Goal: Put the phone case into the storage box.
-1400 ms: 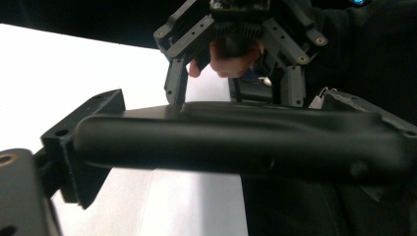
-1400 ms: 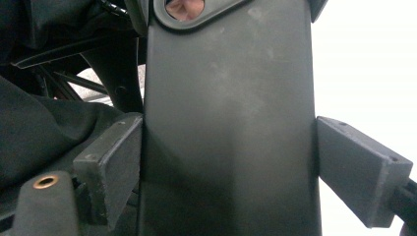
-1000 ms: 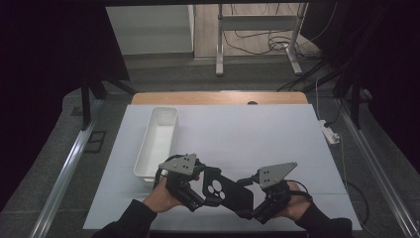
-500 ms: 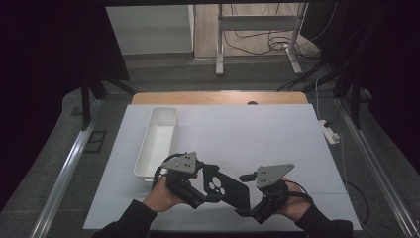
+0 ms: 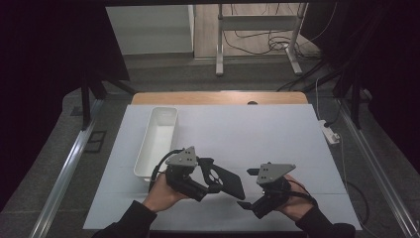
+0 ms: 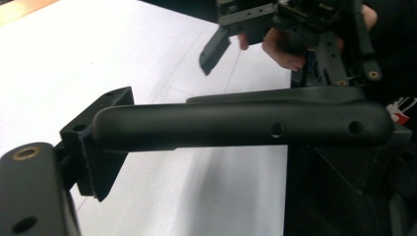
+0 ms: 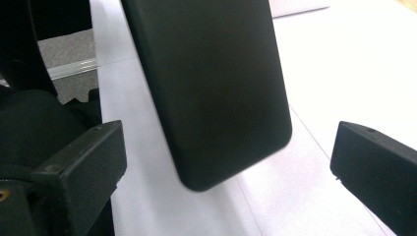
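One black phone case, flat, rectangular, with rounded corners and a round camera cut-out, is held above the near edge of the white worktop. It is clamped along one long edge by the left claw. The right claw stands wide open, its jaws having just been opening; the case's rounded end lies between them, untouched. The finish is matte, and the case is judged light, slightly flexible and fairly slippery; the rim edges are judged the best hold. One white oblong tray sits near the left edge.
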Tool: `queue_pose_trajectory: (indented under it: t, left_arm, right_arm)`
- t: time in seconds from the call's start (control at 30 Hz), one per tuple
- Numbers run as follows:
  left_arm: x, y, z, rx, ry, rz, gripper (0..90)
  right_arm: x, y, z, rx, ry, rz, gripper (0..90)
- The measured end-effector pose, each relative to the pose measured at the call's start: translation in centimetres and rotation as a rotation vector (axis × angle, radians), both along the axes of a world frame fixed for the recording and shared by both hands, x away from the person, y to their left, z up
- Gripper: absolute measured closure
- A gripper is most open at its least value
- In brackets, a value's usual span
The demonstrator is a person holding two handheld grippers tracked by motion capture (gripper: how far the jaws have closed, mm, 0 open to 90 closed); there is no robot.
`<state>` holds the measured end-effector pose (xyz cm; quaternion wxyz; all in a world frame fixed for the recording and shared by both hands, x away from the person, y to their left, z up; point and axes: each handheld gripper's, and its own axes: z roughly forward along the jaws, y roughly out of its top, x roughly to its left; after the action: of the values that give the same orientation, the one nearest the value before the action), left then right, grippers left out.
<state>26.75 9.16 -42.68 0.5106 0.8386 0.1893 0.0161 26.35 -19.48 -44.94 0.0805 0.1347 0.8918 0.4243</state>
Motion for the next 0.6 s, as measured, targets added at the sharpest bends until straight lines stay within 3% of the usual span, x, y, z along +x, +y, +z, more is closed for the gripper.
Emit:
queue_pose_trajectory:
  t: [0.33,0.6]
  left_arm:
    - [0.7,0.0,0.3,0.035,0.038,0.121,13.2]
    - [1.2,-0.1,0.7,0.033,0.067,0.171,13.2]
  right_arm:
    - [0.3,-0.4,-0.1,0.002,0.021,-0.070,0.0]
    - [0.4,-0.4,-0.1,0.027,0.047,-0.099,0.0]
